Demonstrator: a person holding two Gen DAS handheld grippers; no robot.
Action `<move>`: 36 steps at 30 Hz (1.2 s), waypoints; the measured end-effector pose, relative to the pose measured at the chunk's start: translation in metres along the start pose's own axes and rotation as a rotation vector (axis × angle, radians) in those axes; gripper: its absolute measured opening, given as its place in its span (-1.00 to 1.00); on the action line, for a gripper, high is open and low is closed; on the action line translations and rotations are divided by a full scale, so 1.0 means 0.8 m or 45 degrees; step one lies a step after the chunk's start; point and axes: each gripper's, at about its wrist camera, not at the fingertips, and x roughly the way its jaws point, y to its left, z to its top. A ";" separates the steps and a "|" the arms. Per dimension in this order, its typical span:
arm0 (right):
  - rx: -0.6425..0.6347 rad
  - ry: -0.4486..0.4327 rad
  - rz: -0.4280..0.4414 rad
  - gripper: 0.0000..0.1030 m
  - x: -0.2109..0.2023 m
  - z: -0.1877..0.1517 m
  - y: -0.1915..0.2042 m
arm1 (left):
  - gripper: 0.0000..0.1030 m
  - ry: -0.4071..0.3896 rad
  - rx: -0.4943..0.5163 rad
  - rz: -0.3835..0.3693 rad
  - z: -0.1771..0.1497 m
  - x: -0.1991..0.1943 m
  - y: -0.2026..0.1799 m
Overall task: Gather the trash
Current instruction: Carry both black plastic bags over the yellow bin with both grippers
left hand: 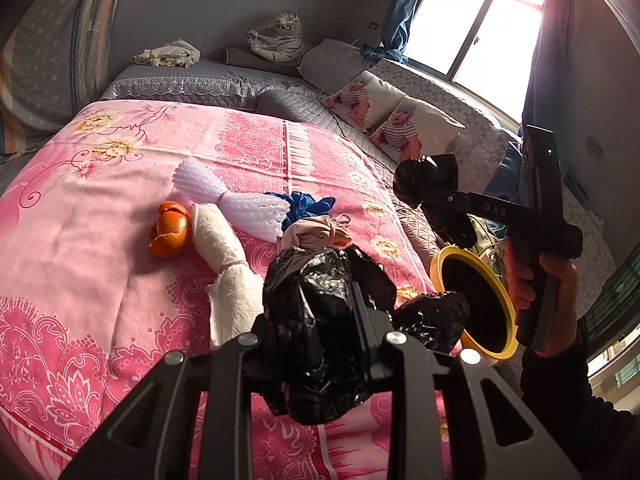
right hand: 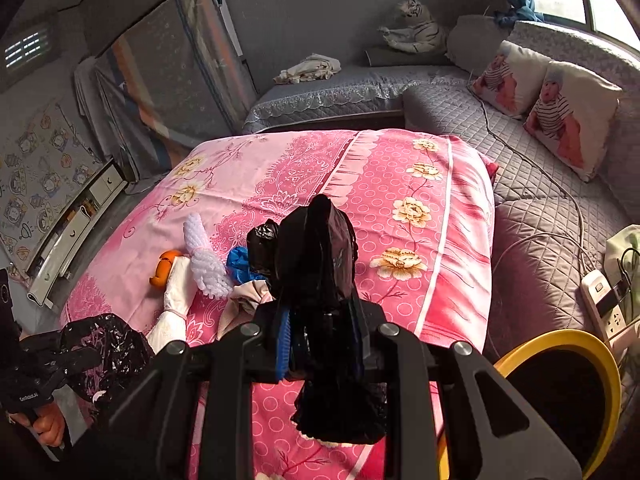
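**Two black bags lifted, bin waiting beside the bed**

The left gripper [left hand: 340,320] has its jaws clenched on a crumpled black plastic bag [left hand: 320,320], held above the near edge of the pink bedspread [left hand: 100,220]. The right gripper [right hand: 320,320] grasps a second black bag [right hand: 320,256] the same way, and in the left view it hangs just above the yellow-rimmed bin [left hand: 476,308], which stands off the bed's right side. Judging by that, the right bag is placed for dropping in, with the left one next in line.

More trash lies on the bedspread farther from the bin: an orange peel [left hand: 170,236], a twisted paper towel [left hand: 224,256] touching it, a white foam net [left hand: 236,204], a blue wad [left hand: 308,204] and a beige knotted bundle [left hand: 316,234].

Nothing blocks the bin's mouth, though the person's right hand [left hand: 536,280] and handle sit close over its rim, so the left gripper may have to wait its turn.
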 end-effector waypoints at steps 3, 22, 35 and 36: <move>0.016 -0.004 -0.011 -0.58 -0.009 -0.002 -0.011 | -0.53 0.021 0.008 -0.021 0.000 0.010 -0.009; 0.152 -0.032 -0.213 -0.57 -0.075 -0.029 -0.101 | -0.53 0.141 0.230 -0.160 0.014 0.076 -0.107; 0.298 -0.064 -0.324 -0.57 -0.116 -0.055 -0.172 | -0.53 0.204 0.415 -0.278 0.017 0.121 -0.200; 0.309 -0.064 -0.333 -0.57 -0.119 -0.056 -0.178 | -0.53 0.211 0.424 -0.286 0.016 0.126 -0.206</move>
